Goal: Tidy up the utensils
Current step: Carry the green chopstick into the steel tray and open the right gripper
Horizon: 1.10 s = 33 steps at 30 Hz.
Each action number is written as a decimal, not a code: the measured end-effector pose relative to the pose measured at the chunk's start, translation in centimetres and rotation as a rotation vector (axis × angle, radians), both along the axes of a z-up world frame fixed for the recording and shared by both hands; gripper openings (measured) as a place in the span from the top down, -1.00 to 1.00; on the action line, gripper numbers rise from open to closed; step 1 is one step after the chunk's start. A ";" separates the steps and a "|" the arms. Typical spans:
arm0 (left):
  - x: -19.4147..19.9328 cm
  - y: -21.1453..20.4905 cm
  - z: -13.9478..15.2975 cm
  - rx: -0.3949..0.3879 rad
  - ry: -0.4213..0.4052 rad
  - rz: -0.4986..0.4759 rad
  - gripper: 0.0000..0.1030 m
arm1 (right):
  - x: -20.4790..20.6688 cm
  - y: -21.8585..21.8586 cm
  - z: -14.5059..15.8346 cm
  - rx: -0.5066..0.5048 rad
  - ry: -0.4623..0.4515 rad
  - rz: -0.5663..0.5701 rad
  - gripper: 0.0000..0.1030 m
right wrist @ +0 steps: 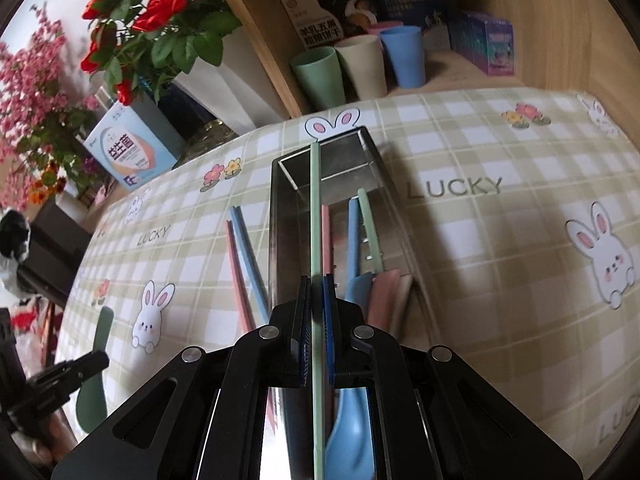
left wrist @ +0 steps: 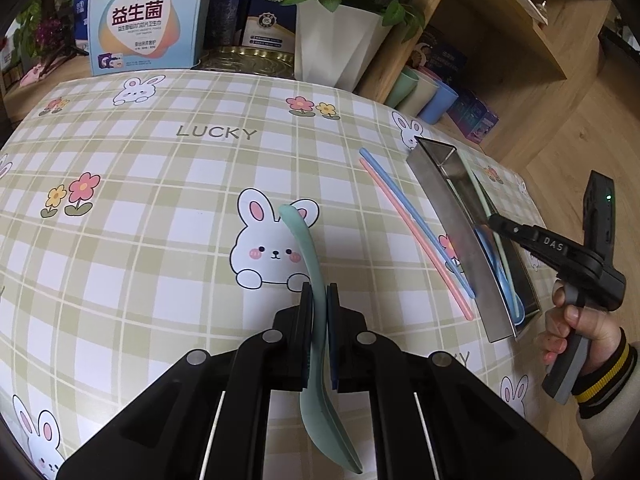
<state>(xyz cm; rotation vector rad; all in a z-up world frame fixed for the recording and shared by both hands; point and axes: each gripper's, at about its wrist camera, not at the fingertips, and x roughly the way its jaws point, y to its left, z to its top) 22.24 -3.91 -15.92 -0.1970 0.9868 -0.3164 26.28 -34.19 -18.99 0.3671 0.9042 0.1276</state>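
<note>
Left wrist view hides part of the green spoon [left wrist: 310,264]: its handle passes between the left tongs [left wrist: 319,300], which are pressed together on it, and its bowl [left wrist: 326,424] hangs below the black frame, cut off near the bottom edge. The handle tip rises over a rabbit printed on the checked tablecloth [left wrist: 160,200]. To the right, the metal tray [left wrist: 460,240] shows mostly its outer wall, so its contents are barely visible (only a sliver of blue and pale green). A pink chopstick [left wrist: 412,236] and a blue chopstick [left wrist: 404,208] lie side by side on the cloth just beside the tray. The right tongs [left wrist: 494,222] reach into the tray, held by a hand [left wrist: 576,328] in a striped cuff.

Right wrist view shows the right tongs [right wrist: 318,304] pinching a green chopstick [right wrist: 315,208] that runs lengthwise above the tray [right wrist: 280,208]. Inside lie a blue spoon [right wrist: 352,420] and other pink, blue and green utensils, partly covered by the tongs. The left tongs [right wrist: 68,376] sit at the lower left edge, blurred.
</note>
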 end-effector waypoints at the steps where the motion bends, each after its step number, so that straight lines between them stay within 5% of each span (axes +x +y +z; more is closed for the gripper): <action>1: 0.0 0.1 0.0 -0.002 0.001 0.002 0.87 | 0.1 0.1 -0.1 0.002 0.004 -0.002 0.89; 21: 0.0 -0.1 -0.4 -0.012 0.017 -0.006 0.87 | -0.5 1.0 -1.8 -0.019 0.065 -0.004 0.89; 33: 0.2 -1.7 0.1 -0.003 0.021 -0.034 0.87 | -1.8 0.4 0.2 -0.018 0.030 -0.005 0.85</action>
